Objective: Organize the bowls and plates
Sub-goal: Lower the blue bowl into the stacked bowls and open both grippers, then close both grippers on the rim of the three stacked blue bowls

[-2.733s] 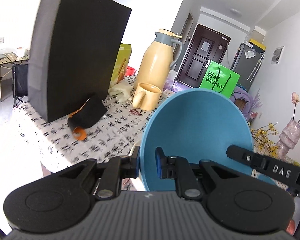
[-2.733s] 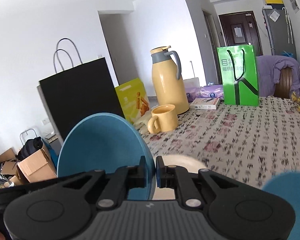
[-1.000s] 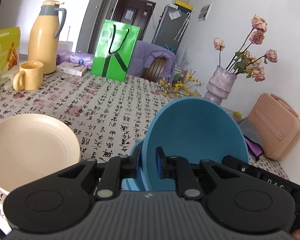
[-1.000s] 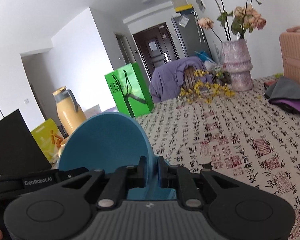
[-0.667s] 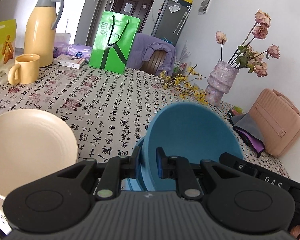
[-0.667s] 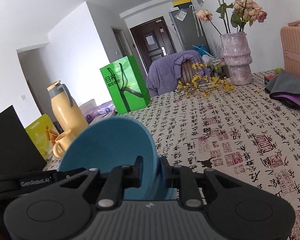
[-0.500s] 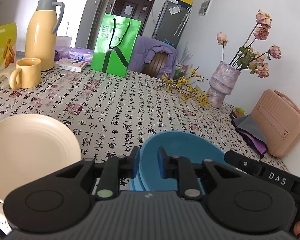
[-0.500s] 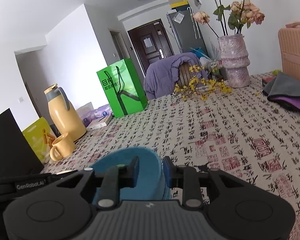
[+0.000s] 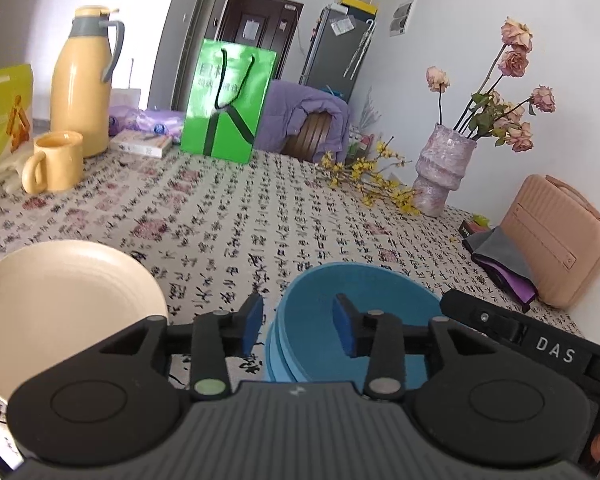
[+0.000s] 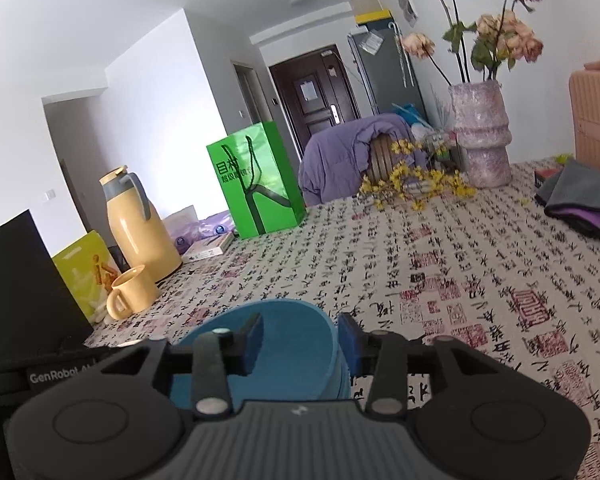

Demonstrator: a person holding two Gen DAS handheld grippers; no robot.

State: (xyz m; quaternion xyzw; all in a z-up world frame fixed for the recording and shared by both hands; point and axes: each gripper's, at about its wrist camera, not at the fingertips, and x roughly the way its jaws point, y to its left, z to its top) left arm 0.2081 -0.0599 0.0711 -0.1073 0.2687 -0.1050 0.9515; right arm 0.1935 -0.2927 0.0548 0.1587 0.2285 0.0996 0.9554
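Observation:
A stack of blue bowls (image 9: 364,304) rests on the patterned tablecloth, the top bowl nested in the others. My left gripper (image 9: 298,330) is open, its jaws astride the stack's left rim without gripping. My right gripper (image 10: 300,340) is open too, its jaws astride the right rim of the same blue bowls (image 10: 276,332). A cream plate (image 9: 60,296) lies on the table to the left of the stack. The right gripper's body (image 9: 540,344) shows at the right of the left wrist view.
A yellow mug (image 9: 56,162), yellow thermos (image 9: 86,80), green bag (image 9: 228,100) and a book stand at the back left. A vase of flowers (image 9: 444,168), yellow sprigs, a pink case (image 9: 560,240) and folded cloth lie at the right. A black bag (image 10: 16,280) stands far left.
Both grippers carried a blue bowl across, lowered it flat onto the blue stack, then opened and let it go. The bowl has dropped from tilted to nested.

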